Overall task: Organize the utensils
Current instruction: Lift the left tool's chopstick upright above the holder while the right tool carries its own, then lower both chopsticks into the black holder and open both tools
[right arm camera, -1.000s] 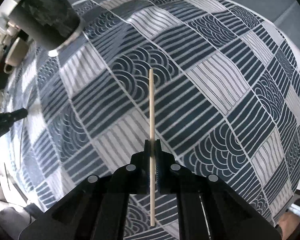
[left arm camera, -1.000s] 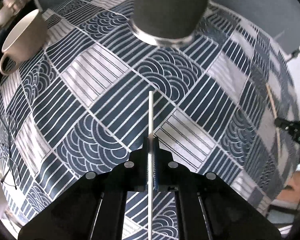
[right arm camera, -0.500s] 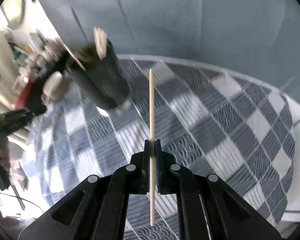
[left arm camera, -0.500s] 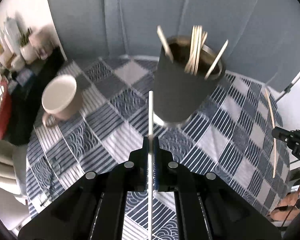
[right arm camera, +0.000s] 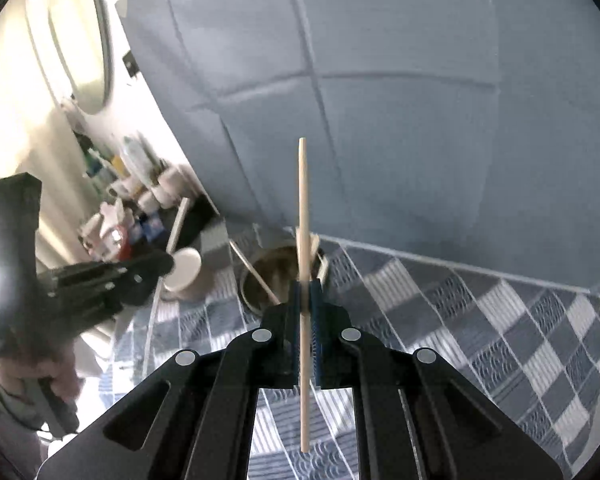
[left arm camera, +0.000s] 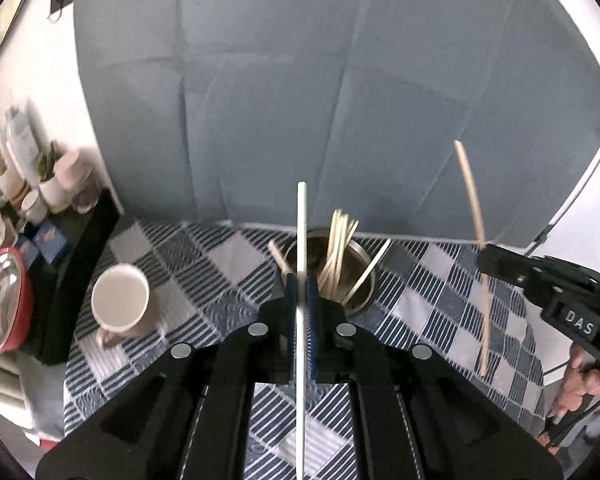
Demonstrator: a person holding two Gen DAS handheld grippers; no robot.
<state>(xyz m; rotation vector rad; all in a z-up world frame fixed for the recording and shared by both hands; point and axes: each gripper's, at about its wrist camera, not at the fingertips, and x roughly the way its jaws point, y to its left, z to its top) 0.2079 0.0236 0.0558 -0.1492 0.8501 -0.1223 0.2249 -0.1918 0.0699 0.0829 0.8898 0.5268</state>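
A blue backdrop (left arm camera: 340,92) stands behind the table's blue-and-white patterned cloth (left arm camera: 440,300). On the cloth, a metal cup (left arm camera: 360,280) holds several chopsticks (left arm camera: 336,248); a beige mug (left arm camera: 120,300) sits to its left. The left gripper (left arm camera: 301,300), near the cup, has its jaws closed on a pale chopstick (left arm camera: 301,232) held upright. The right gripper (right arm camera: 307,312) likewise clamps a wooden chopstick (right arm camera: 303,200), upright, in front of the cup.

On my bench the dark metal cup (left arm camera: 362,280) holding pale wooden chopsticks (left arm camera: 336,256) stood right of the beige ceramic mug (left arm camera: 120,300).
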